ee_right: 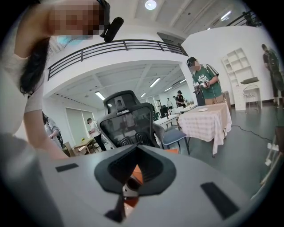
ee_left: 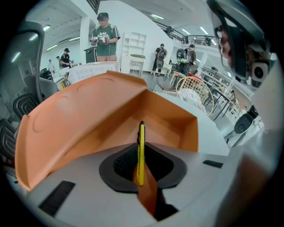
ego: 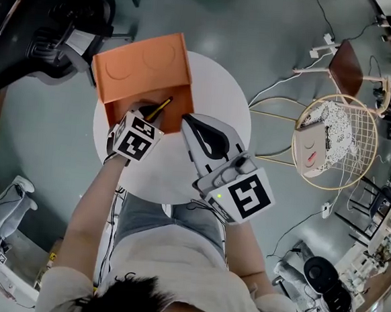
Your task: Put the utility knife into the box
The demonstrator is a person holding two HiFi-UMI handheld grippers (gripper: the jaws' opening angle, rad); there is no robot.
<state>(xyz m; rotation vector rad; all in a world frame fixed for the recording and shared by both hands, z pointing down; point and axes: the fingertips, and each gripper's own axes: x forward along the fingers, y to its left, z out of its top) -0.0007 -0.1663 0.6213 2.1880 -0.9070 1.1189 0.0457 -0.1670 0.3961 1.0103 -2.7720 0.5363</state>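
An orange box stands with its lid laid back at the far side of the round white table. My left gripper is shut on the yellow utility knife, which points into the box's open top. In the left gripper view the knife stands edge-on between the dark pads, with the box wall right behind it. My right gripper hovers over the table beside the box, jaws together with nothing between them. In the right gripper view, that gripper shows only a sliver of orange past its closed pads.
A black office chair stands beyond the table on the left. To the right are a gold wire chair with a patterned cushion and a brown stool. Cables run over the floor. Several people stand far off in the gripper views.
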